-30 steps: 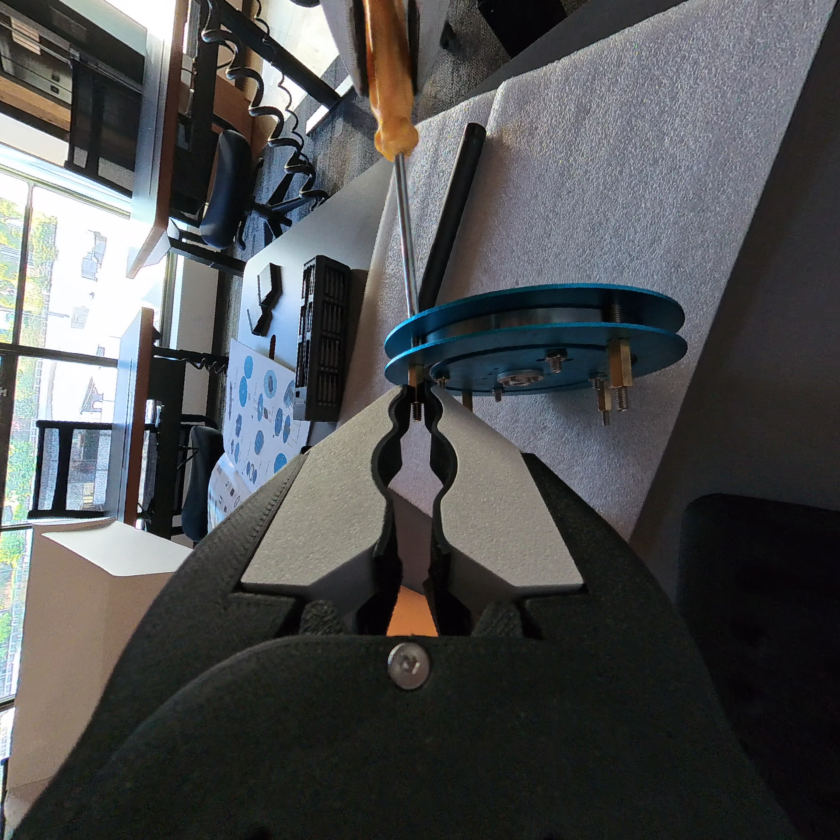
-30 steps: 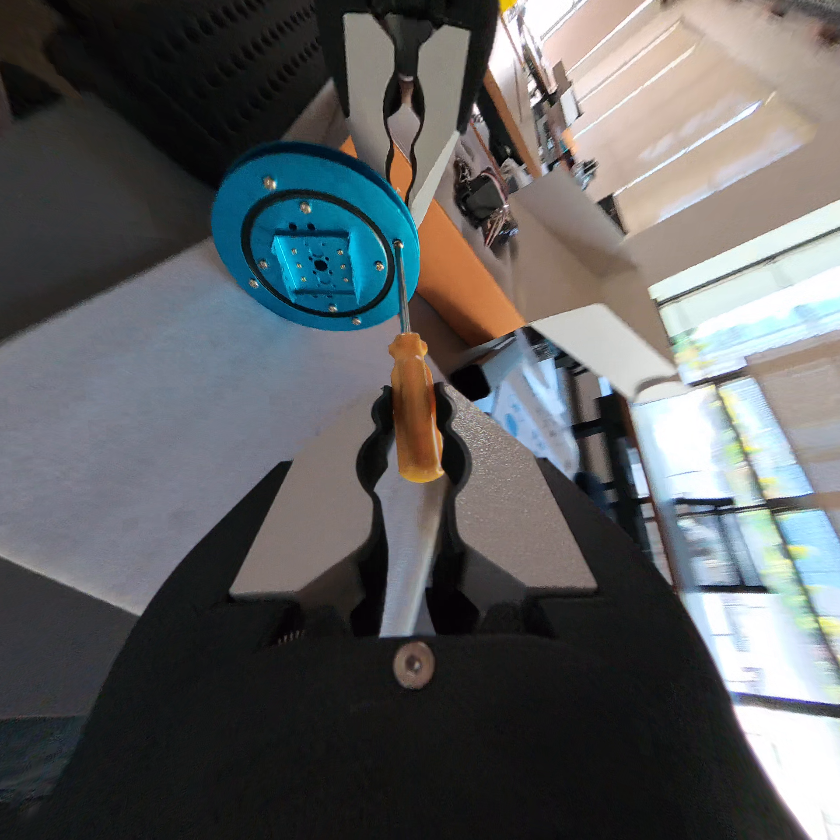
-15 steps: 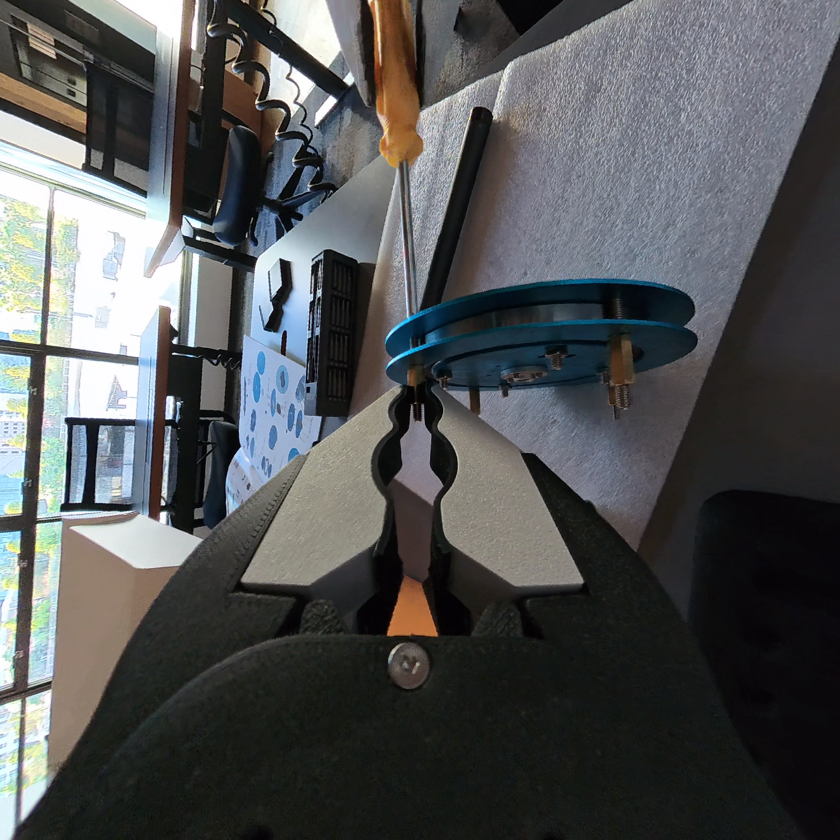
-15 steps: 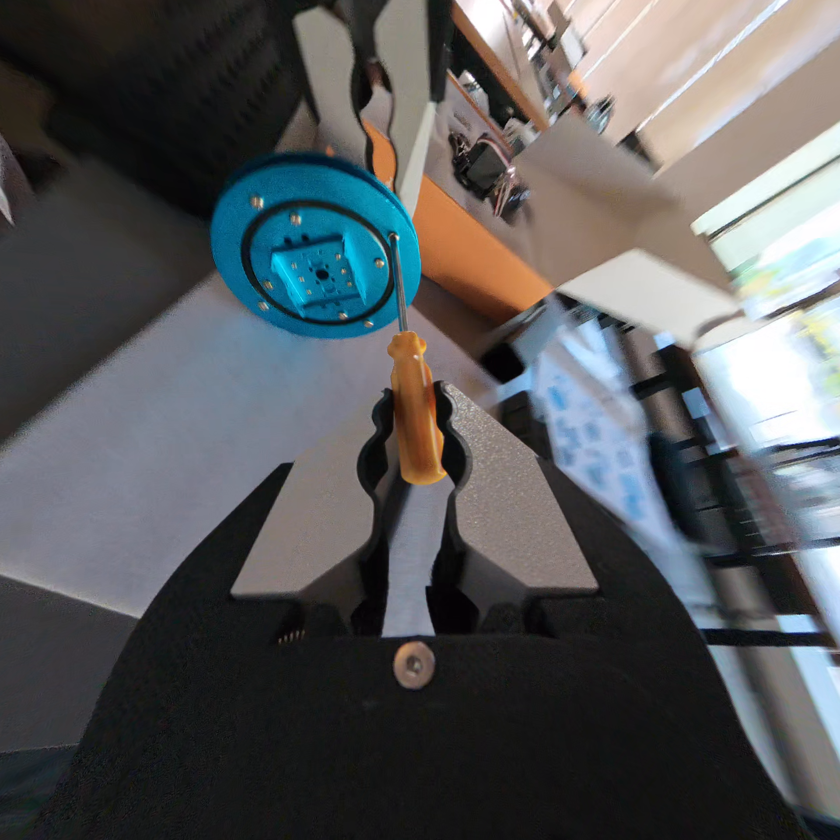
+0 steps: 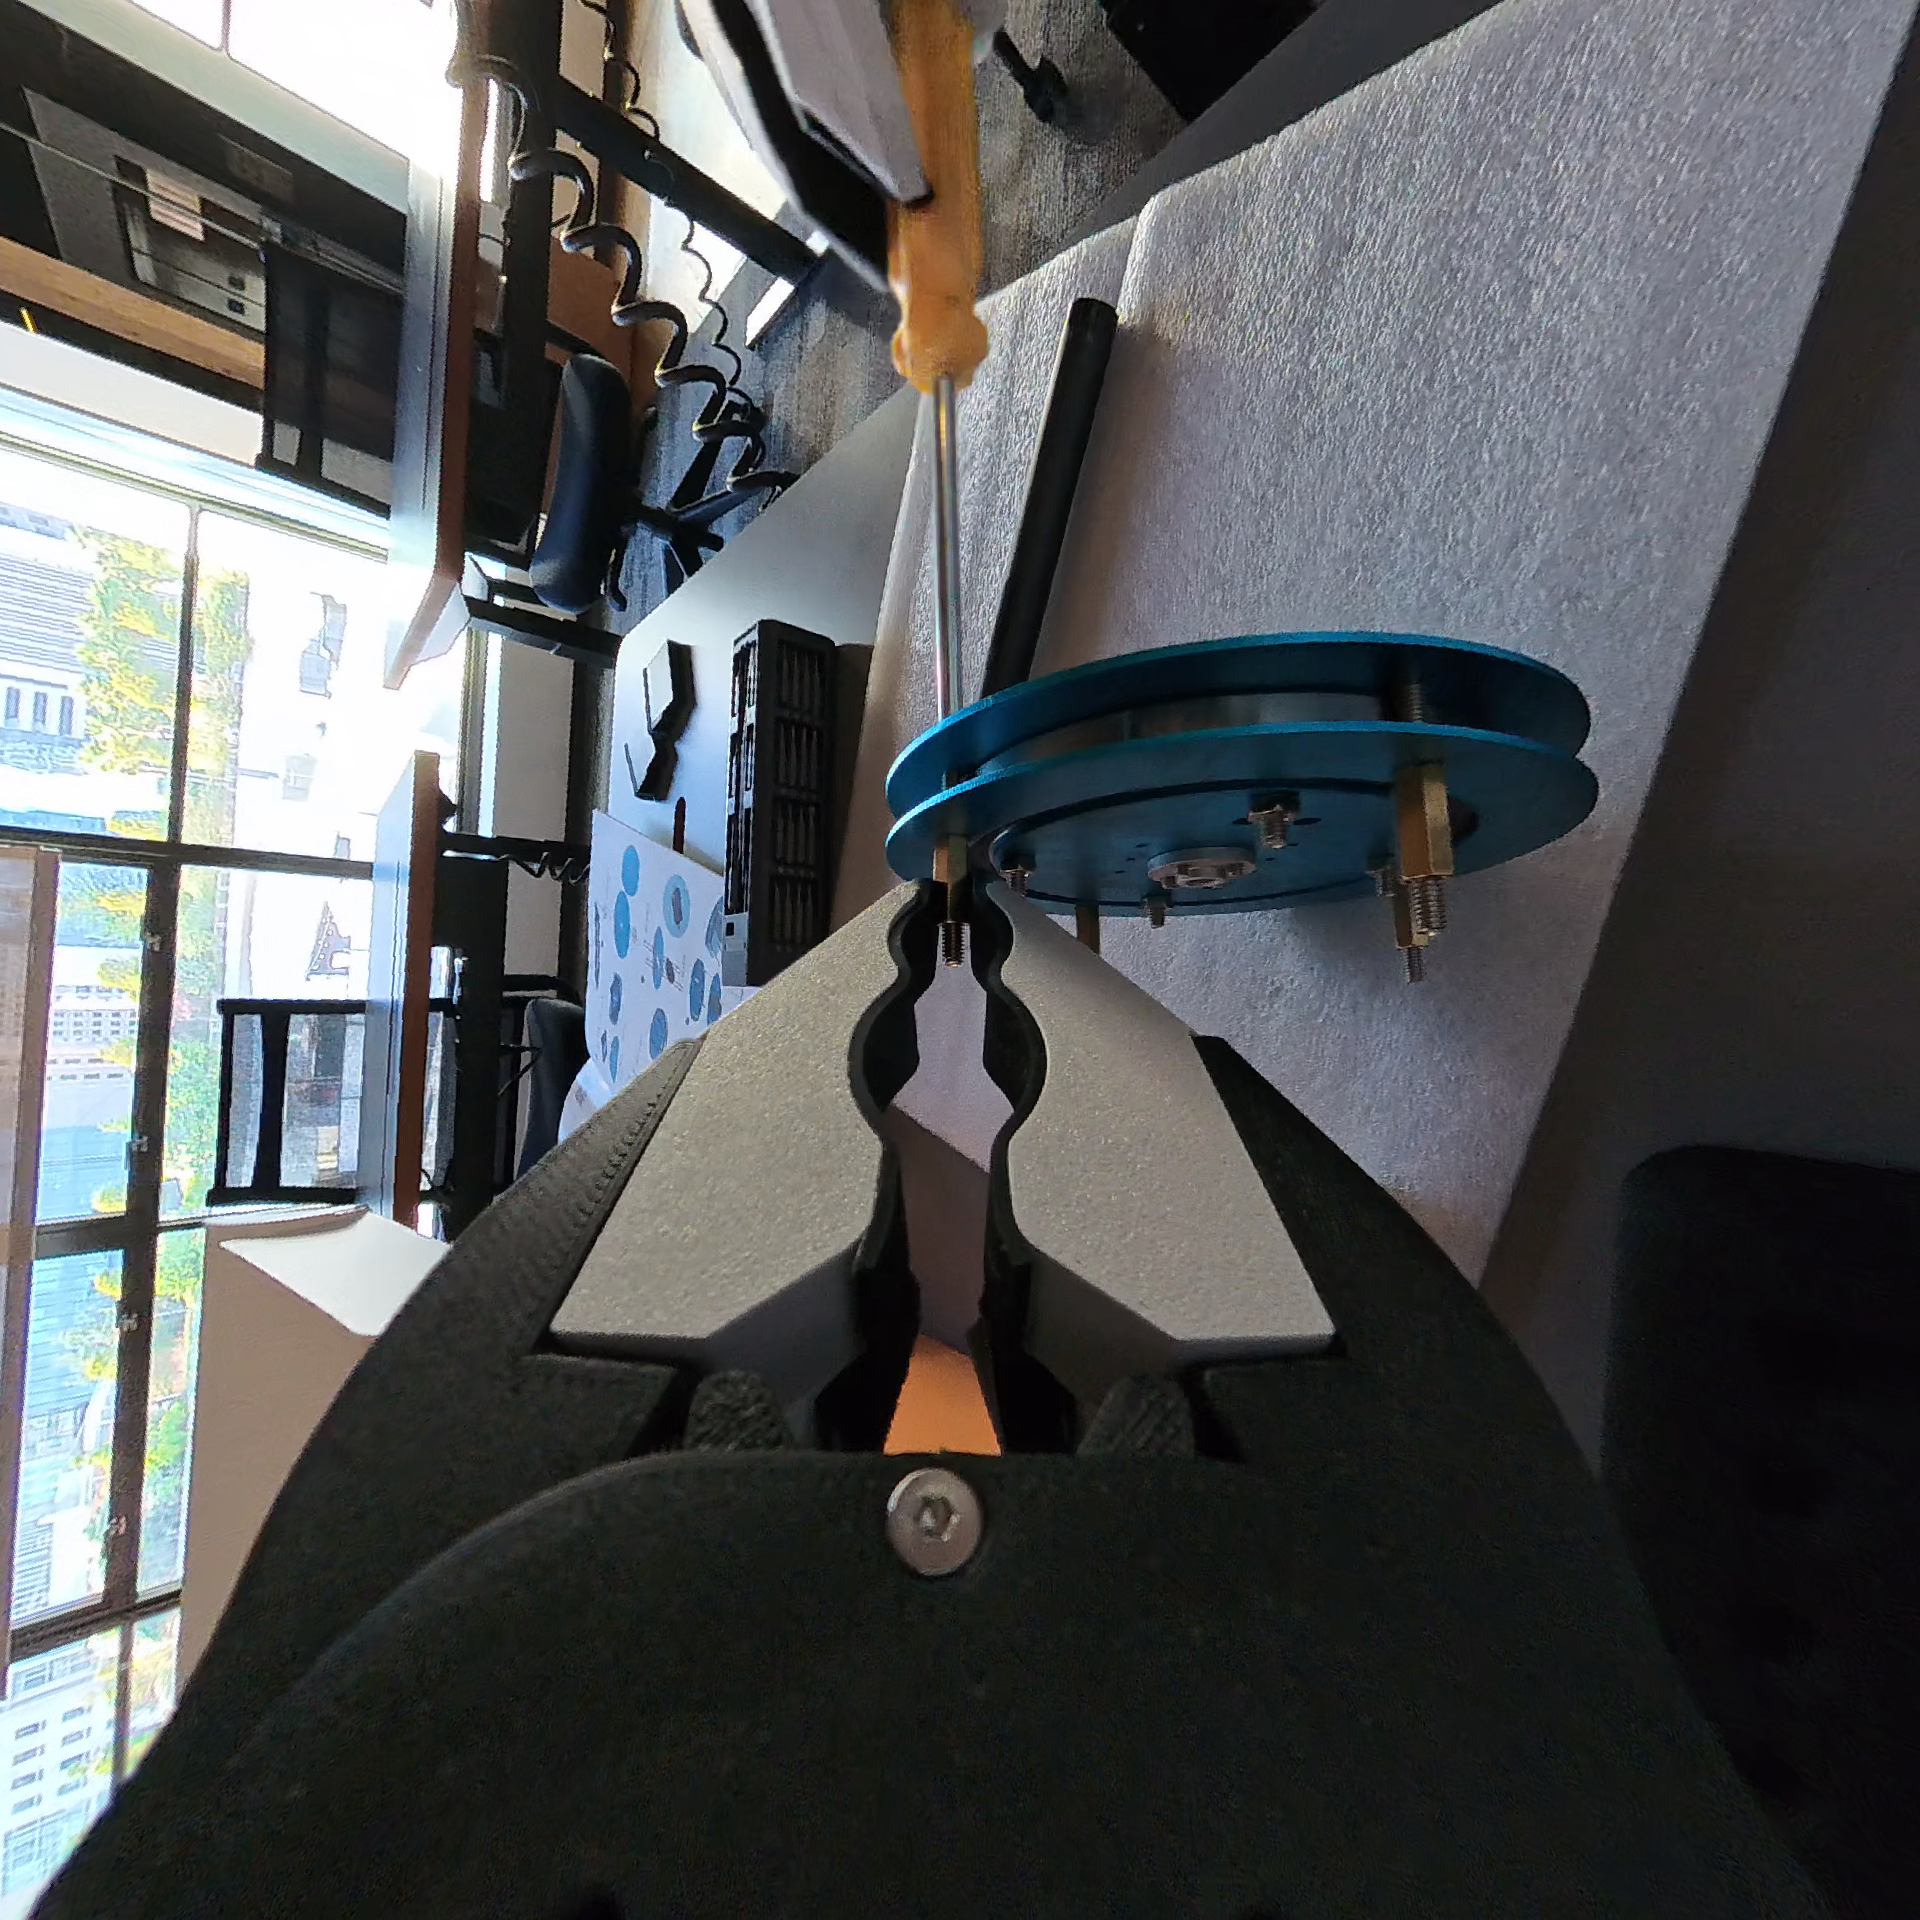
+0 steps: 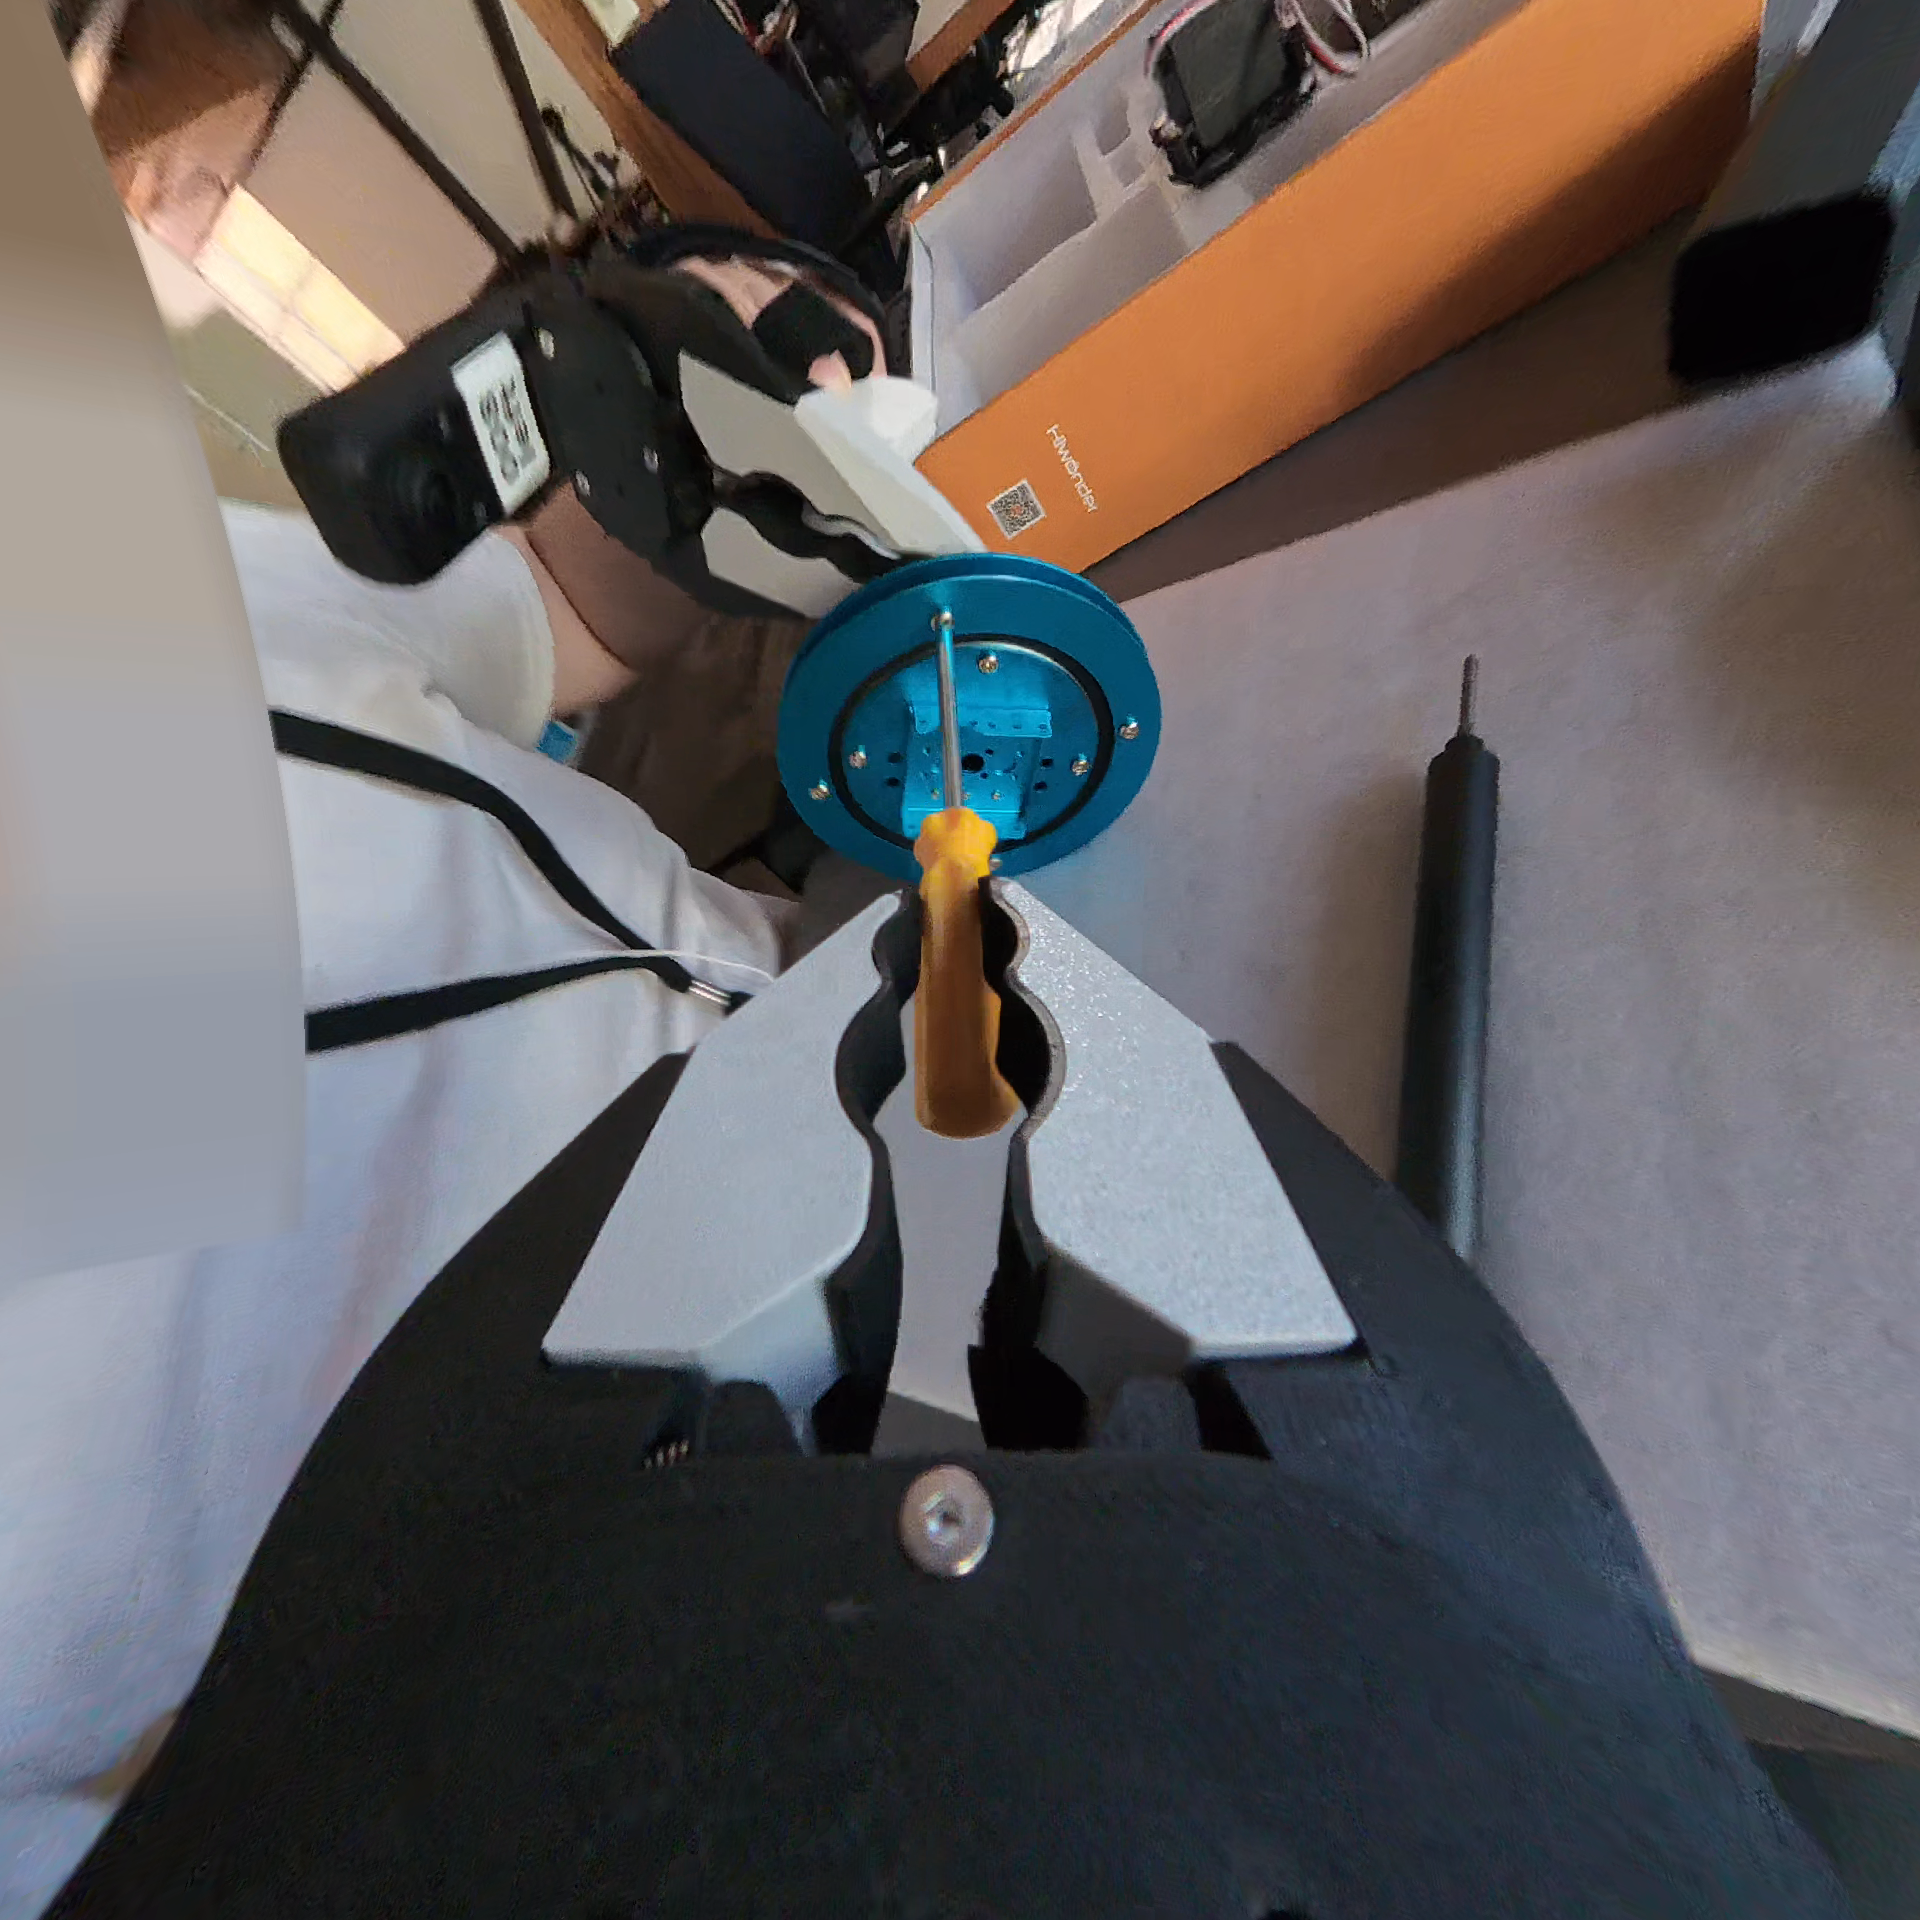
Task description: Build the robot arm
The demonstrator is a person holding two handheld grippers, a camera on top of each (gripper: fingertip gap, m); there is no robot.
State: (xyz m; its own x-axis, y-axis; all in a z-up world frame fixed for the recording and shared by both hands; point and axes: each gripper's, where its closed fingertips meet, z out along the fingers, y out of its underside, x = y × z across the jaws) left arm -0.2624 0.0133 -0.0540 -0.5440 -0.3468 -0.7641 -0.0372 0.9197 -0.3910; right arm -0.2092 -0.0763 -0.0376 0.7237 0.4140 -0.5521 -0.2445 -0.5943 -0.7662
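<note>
A blue two-disc assembly (image 5: 1236,769) with brass standoffs is held up over a grey felt mat (image 5: 1455,364). My left gripper (image 5: 951,906) is shut on the brass standoff (image 5: 948,860) at the disc's near edge. My right gripper (image 6: 951,896) is shut on the orange handle of a screwdriver (image 6: 951,997). The screwdriver's tip rests on a screw at the rim of the blue assembly (image 6: 1039,665). In the left wrist view the screwdriver (image 5: 935,260) comes down from above onto the disc edge, in line with the held standoff.
A black rod (image 6: 1449,966) lies on the mat to the right of the disc; it also shows in the left wrist view (image 5: 1039,499). An orange box (image 6: 1299,312) stands beyond. A person in a white top (image 6: 468,883) is close on the left. A black vented box (image 5: 779,800) lies off the mat. My hands' fingertips stand some 12 centimetres from each other.
My right gripper has rolled a long way round the screwdriver's axis, its tip staying on the same screw. The left gripper and disc have barely moved.
</note>
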